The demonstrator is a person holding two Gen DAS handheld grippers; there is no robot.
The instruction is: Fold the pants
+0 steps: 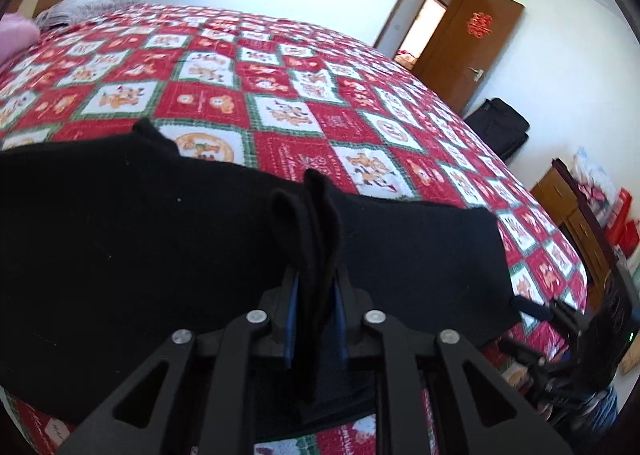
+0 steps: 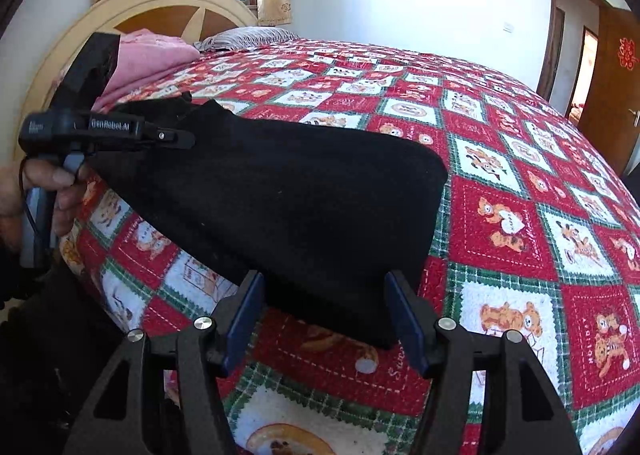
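The black pants [image 1: 160, 239] lie folded on the red patterned bedspread [image 1: 280, 95]. My left gripper [image 1: 316, 279] is shut on a pinched fold of the pants' near edge, and the cloth stands up between its jaws. In the right wrist view the pants [image 2: 280, 207] spread across the bedspread [image 2: 520, 215]. My right gripper [image 2: 324, 295] is open, its blue-padded jaws standing on either side of the pants' near end without closing on it. The left gripper [image 2: 176, 137] shows at the pants' far left corner, held by a hand. The right gripper [image 1: 528, 307] shows at the pants' right edge.
A pink folded blanket [image 2: 148, 59] and a striped pillow [image 2: 248, 37] lie by the wooden headboard [image 2: 160, 3]. An open brown door [image 1: 480, 47], a black suitcase [image 1: 500, 127] and a wooden cabinet [image 1: 568, 207] stand past the bed's right side.
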